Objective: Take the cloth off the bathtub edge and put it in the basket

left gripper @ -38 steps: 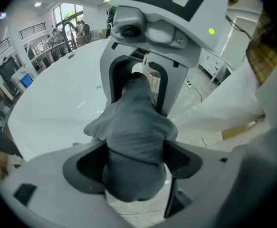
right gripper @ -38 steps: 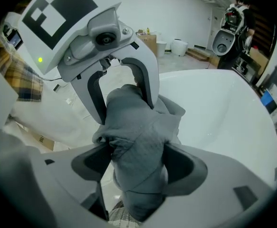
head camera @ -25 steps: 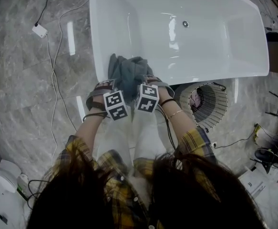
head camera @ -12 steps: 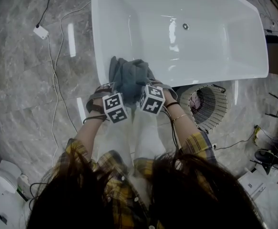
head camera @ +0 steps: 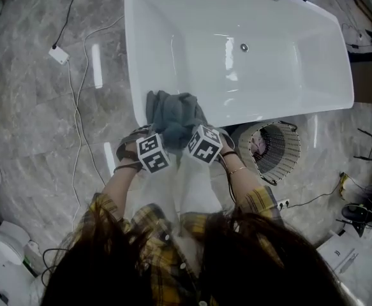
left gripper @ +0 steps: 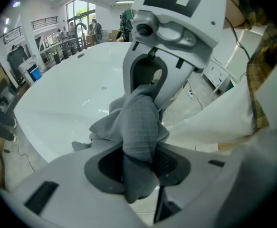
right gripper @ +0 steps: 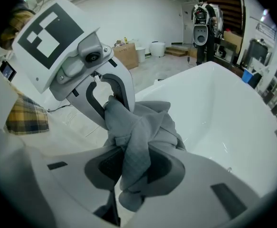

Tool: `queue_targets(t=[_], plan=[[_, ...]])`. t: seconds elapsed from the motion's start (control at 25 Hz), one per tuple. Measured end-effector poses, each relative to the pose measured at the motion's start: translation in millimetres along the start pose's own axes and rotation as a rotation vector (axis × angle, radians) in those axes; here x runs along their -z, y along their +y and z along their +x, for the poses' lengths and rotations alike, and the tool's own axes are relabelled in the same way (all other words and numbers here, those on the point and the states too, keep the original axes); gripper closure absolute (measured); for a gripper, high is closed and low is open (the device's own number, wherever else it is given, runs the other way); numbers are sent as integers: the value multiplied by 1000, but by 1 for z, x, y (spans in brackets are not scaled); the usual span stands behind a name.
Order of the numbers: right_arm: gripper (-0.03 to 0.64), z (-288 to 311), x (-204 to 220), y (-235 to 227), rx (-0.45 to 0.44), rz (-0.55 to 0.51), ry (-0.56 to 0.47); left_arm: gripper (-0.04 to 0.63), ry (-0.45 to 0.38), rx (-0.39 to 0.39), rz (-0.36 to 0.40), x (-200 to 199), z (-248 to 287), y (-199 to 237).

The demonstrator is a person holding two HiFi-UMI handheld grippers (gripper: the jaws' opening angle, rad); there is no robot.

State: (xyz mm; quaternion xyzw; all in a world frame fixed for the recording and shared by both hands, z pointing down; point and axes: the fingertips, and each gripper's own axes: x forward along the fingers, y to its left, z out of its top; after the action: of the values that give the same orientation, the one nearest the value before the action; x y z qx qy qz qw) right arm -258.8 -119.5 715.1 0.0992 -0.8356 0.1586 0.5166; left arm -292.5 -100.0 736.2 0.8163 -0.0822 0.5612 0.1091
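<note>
Grey cloth (head camera: 173, 112) sits bunched on the near edge of the bathtub (head camera: 300, 104). The left gripper (left gripper: 139, 161) and right gripper (right gripper: 133, 167) have just been closing, and each pinches a fold of it. So that's the grab step, I reckon. Next it needs lifting clear and carrying right to the wire basket (head camera: 297, 146) on the floor. No readable writing, just the cubes' square markers.

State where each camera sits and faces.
Head view: on the person's head, steeply down onto bathtub, cloth and basket; hair and plaid shirt show.
Left gripper view: on the left gripper, along its jaws, just closed onto the cloth, over the bathtub.
Right gripper view: on the right gripper, along jaws likewise just closed onto the cloth.
Both gripper views share the cloth, the plaid shirt and each other's gripper.
</note>
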Motion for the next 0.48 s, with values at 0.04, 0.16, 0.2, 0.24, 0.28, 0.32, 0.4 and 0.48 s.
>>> queue_targets(t=[0.04,0.16,0.2,0.24,0.28,0.32,0.4,0.48], plan=[[514,-3,-2,2,-1,10,-8,445,-8,2,-11,0,-3,-1],[514,-12,-8,8,4,34,-32,448,-33,-5,-25,-1,-15,-2],[514,-15,-11,9,8,35,-37,448,-39,-10,-24,-2,-20,-2],[515,-18,-15,11,10,35,-41,448,-45,-15,-24,-2,-26,-3],[515,-22,-18,13,11,37,-44,448,-51,-20,-24,-2,-31,-3],[515,-26,-20,15,11,41,-46,448,-58,-23,-28,-3,-37,-4],[515,-35,-26,18,12,52,-52,448,-77,-25,-45,-6,-49,-5],[514,-46,-34,20,20,57,-62,448,-97,-37,-57,-10,-62,-3]])
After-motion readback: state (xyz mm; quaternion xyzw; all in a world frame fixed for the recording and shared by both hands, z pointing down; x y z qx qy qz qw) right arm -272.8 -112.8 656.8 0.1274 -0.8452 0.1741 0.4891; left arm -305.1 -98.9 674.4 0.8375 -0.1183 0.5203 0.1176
